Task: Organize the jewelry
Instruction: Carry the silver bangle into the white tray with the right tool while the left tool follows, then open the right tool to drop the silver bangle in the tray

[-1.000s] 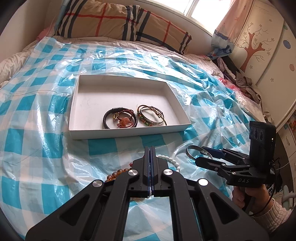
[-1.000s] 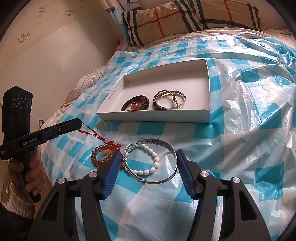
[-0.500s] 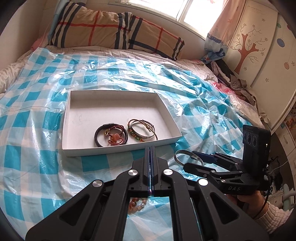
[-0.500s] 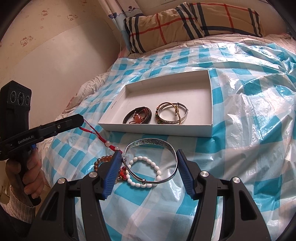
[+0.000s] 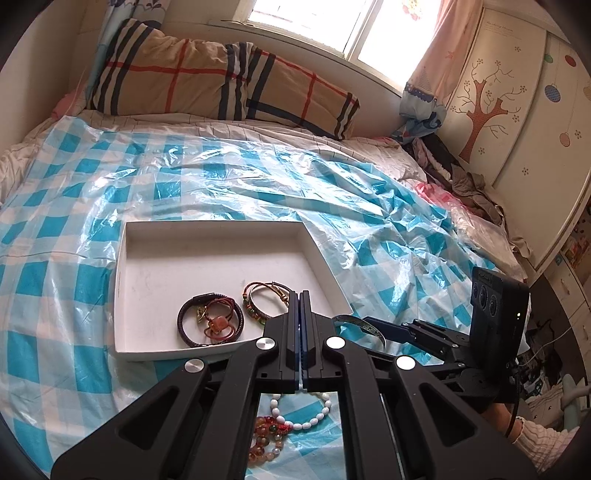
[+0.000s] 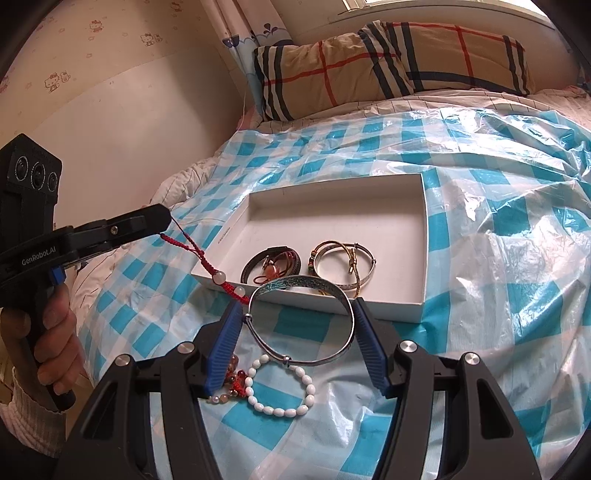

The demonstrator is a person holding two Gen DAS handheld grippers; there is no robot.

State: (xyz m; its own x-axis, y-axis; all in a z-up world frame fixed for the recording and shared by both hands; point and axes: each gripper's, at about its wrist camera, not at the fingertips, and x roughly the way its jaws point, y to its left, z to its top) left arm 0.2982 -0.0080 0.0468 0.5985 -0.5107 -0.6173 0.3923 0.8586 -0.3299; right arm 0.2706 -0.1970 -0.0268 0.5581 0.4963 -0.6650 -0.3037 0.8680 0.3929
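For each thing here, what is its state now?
Left gripper: shut on red cord bracelet, hanging.
Right gripper: shut on silver bangle, lifted.
White box: open, bracelets inside.
White bead bracelet: lying on sheet.

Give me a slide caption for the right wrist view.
Right gripper holds a silver bangle before the white box.

A home bedroom: bed (image 5: 258,192), plaid pillow (image 5: 207,85), curtained window (image 5: 314,22), decorated wardrobe (image 5: 517,110).

The left claw (image 5: 300,306), fingers pressed together, hangs over the white tray's (image 5: 122,295) near edge; bracelets (image 5: 210,325) lie inside, and beads (image 5: 295,417) rest on the bed below
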